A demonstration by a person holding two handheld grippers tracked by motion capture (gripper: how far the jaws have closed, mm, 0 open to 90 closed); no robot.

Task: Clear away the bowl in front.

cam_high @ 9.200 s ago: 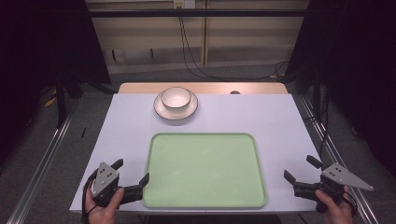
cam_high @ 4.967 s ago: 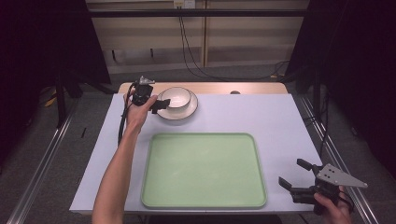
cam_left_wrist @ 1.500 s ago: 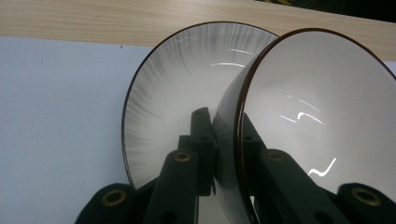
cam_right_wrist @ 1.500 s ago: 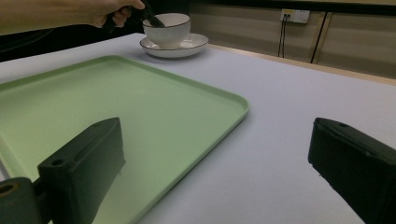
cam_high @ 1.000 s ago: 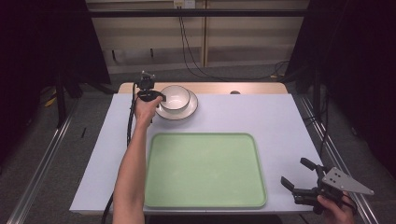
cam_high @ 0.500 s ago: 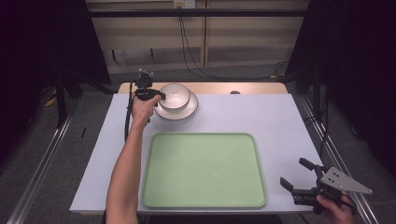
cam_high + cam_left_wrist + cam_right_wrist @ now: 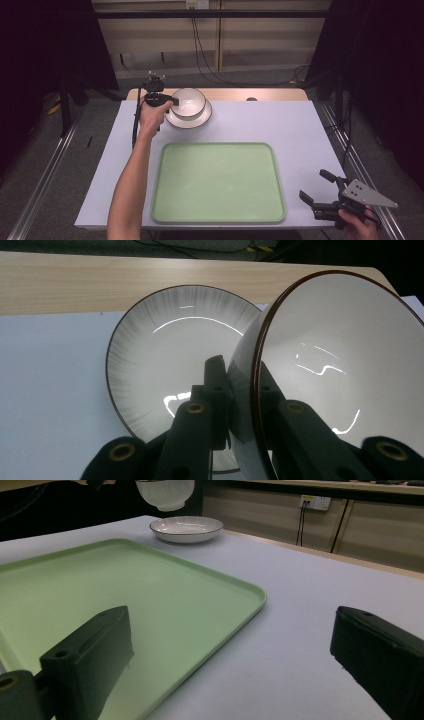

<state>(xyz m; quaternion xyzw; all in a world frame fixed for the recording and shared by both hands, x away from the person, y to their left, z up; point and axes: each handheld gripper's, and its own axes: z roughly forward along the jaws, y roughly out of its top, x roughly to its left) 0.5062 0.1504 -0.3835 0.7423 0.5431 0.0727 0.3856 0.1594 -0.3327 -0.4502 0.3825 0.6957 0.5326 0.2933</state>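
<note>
A white bowl with a dark rim hangs tilted just above a white plate at the table's far side. My left gripper is shut on the bowl's left wall. In the left gripper view one jaw sits outside the bowl and one inside, with my left gripper above the plate. My right gripper stands open and empty near the front right corner. In the right gripper view the bowl floats clear above the plate, far beyond my right gripper.
A large pale green tray lies bare in the front middle of the white table. A wooden strip runs along the table's far edge. The left forearm reaches across the table beside the tray's left edge.
The left gripper went from the front left corner to the bowl and closed on its wall. In the last second it has lifted the bowl off the plate. The right gripper has stayed put.
</note>
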